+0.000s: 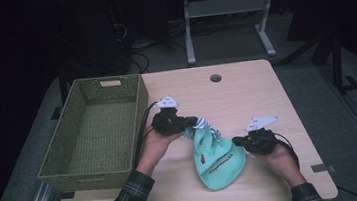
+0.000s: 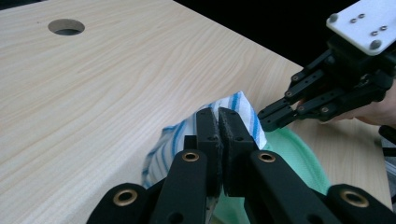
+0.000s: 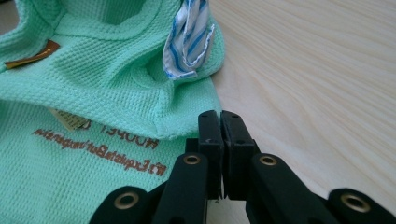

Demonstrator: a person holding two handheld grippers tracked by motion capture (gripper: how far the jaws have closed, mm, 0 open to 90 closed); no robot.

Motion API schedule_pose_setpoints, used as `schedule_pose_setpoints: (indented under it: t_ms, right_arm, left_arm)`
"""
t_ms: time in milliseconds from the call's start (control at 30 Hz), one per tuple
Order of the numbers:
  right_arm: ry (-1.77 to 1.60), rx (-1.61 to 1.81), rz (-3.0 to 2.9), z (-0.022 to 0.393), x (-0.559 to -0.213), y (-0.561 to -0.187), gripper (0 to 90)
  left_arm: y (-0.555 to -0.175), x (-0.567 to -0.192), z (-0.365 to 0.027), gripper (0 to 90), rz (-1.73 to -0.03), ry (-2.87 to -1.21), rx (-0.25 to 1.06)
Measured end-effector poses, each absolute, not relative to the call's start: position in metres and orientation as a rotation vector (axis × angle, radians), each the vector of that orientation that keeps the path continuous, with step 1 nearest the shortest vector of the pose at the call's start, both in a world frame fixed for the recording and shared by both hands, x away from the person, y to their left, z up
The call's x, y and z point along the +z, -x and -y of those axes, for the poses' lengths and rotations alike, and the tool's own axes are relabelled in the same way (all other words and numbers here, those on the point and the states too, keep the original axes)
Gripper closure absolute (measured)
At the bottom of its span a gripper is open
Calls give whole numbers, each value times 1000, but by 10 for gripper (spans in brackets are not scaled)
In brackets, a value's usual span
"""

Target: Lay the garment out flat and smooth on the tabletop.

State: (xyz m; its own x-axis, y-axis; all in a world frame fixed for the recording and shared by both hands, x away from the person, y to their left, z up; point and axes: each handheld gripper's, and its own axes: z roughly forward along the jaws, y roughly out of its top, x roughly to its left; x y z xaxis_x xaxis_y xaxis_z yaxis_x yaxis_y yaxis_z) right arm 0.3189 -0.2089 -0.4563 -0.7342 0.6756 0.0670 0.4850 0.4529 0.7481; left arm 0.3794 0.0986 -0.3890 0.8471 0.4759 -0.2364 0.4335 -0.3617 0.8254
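The mint-green garment [image 1: 217,159] lies flat on the wooden table [image 1: 246,93], just right of the green woven basket [image 1: 94,132], which holds nothing. Judged from this, nothing is packed yet; if the basket is the goal, lifting and placing remain.

The left gripper [image 1: 194,123] is closed on the garment's blue-and-white striped trim [image 2: 243,109], jaws pressed together over the cloth. The right gripper [image 1: 237,141] has its jaws together at the garment's right edge; whether cloth sits between them cannot be told.

The garment's long axis runs from the striped end, far and slightly left, toward the person. The wide rounded end points at the near table edge.
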Motion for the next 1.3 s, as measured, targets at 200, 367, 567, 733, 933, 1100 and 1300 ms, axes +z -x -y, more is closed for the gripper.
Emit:
schedule_pose_setpoints:
  t_ms: [200,367,567,733,933,1100,1300]
  right_arm:
    - [-1032,1126,-2443,223,-456,-311,876]
    - [-1053,1119,-2405,241,-452,-300,876]
    - [-1090,1119,-2393,257,-452,-284,876]
    - [-1093,1110,-2420,259,-457,-275,866]
    - [-1092,1162,-2412,259,-452,-277,721]
    - [-1093,1192,-2394,257,-448,-288,719]
    - [-1081,1210,-2401,250,-449,-301,762]
  left_arm:
    - [-382,-392,-94,871,-678,-2007,64]
    - [-385,-397,-87,872,-680,-2030,88]
    - [-390,-408,-79,871,-700,-2070,102]
    - [-392,-417,-76,825,-736,-2102,95]
    - [-386,-403,-84,600,-745,-2093,154]
    - [-369,-391,-90,672,-731,-2080,167]
    - [-352,-397,-88,812,-694,-2112,118]
